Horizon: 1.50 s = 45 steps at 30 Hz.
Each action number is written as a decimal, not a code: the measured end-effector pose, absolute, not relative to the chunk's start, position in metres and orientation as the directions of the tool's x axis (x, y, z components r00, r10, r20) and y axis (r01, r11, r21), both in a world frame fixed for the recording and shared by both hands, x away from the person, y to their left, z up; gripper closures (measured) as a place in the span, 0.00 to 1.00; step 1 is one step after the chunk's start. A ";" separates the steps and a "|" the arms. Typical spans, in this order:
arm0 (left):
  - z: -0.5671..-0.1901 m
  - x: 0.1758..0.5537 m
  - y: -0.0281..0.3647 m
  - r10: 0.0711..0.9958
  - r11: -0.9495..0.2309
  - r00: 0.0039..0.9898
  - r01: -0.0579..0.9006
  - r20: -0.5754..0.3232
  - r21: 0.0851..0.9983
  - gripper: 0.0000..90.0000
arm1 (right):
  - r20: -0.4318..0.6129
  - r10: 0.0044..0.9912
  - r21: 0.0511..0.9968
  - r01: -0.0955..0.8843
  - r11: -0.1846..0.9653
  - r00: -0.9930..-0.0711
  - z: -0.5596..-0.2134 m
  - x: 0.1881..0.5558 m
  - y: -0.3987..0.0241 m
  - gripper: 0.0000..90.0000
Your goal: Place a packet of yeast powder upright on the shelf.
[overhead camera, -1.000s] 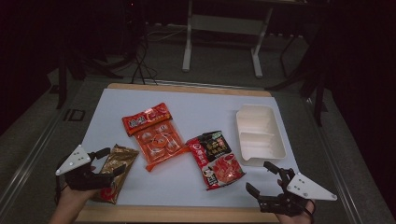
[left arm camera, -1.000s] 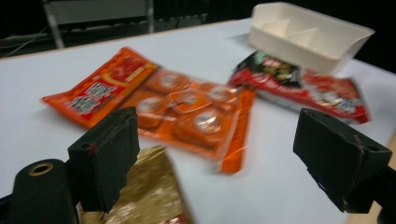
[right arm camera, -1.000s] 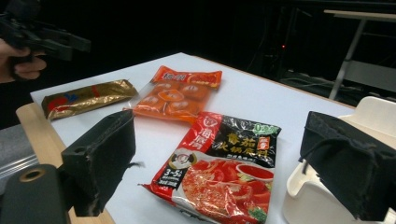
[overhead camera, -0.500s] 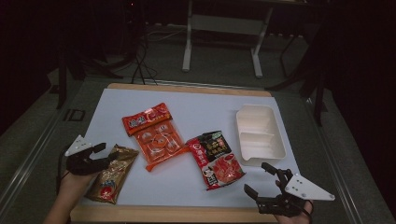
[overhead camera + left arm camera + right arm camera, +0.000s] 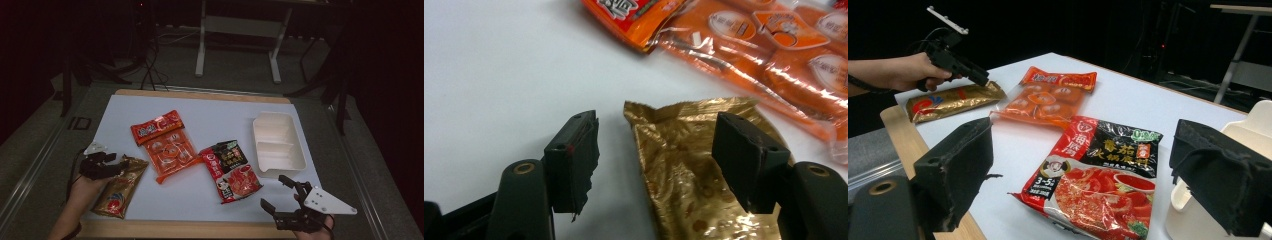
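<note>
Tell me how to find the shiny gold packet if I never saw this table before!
Start at the white table and go to its near left corner, where the left tool hovers, open. The gold packet lies there slantwise, just left of the orange packet. It is the only gold, crinkly foil one; its neighbours are orange and red-and-black.

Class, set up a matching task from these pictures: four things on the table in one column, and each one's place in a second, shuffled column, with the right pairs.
Things
1. gold packet
2. orange packet
3. black-and-red packet
4. white tray

Places
A. far right of the table
B. between the orange packet and the tray
C. at the open left gripper
D. nearest the table's far edge among the packets

Pairs: 1-C, 2-D, 3-B, 4-A
</note>
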<state>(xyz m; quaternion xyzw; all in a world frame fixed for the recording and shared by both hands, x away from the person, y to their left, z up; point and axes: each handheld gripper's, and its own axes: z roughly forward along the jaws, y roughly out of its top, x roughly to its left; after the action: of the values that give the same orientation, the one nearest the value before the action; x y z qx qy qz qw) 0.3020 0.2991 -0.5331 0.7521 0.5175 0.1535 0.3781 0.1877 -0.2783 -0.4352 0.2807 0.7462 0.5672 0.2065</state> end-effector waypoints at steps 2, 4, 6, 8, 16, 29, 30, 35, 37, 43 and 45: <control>-0.536 0.303 0.297 0.896 -0.192 0.417 0.676 -0.154 0.712 0.40 | 0.011 0.652 0.962 0.186 0.200 -0.758 -0.436 0.188 -0.278 0.11; -0.536 0.303 0.297 0.896 -0.192 0.417 0.676 -0.154 0.712 0.40 | 0.011 0.652 0.962 0.186 0.200 -0.758 -0.436 0.188 -0.278 0.11; -0.537 0.303 0.293 0.899 -0.209 0.414 0.689 -0.140 0.694 0.41 | 0.012 0.653 0.961 0.188 0.200 -0.757 -0.436 0.188 -0.278 0.11; -0.537 0.303 0.292 0.898 -0.220 0.419 0.688 -0.132 0.692 0.41 | 0.013 0.652 0.961 0.190 0.202 -0.758 -0.436 0.189 -0.278 0.11; -0.532 0.312 0.270 0.881 -0.298 0.457 0.737 -0.122 0.607 0.52 | 0.019 0.650 0.959 0.197 0.203 -0.759 -0.437 0.189 -0.277 0.11; -0.528 0.315 0.262 0.884 -0.382 0.467 0.730 -0.007 0.567 0.96 | 0.014 0.646 0.958 0.195 0.210 -0.764 -0.437 0.189 -0.278 0.12; -0.528 0.314 0.263 0.885 -0.376 0.466 0.728 -0.010 0.573 0.98 | 0.016 0.646 0.958 0.197 0.209 -0.763 -0.437 0.189 -0.278 0.12; -0.524 0.308 0.268 0.893 -0.340 0.449 0.716 -0.030 0.609 0.99 | 0.019 0.646 0.957 0.201 0.210 -0.763 -0.437 0.189 -0.278 0.12; -0.520 0.305 0.270 0.896 -0.334 0.443 0.712 -0.026 0.617 0.99 | 0.018 0.646 0.957 0.200 0.209 -0.763 -0.437 0.189 -0.277 0.12; -0.505 0.293 0.279 0.902 -0.289 0.428 0.696 -0.056 0.658 1.00 | 0.016 0.650 0.959 0.195 0.205 -0.760 -0.437 0.189 -0.278 0.12; -0.501 0.289 0.280 0.899 -0.296 0.435 0.687 -0.049 0.663 1.00 | 0.017 0.649 0.960 0.195 0.203 -0.760 -0.436 0.189 -0.278 0.12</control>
<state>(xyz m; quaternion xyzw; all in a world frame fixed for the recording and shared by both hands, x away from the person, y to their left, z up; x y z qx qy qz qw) 0.2891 0.2796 -0.5011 0.7870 0.5040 0.1693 0.3130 0.1891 -0.2778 -0.4363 0.2819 0.7490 0.5648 0.2010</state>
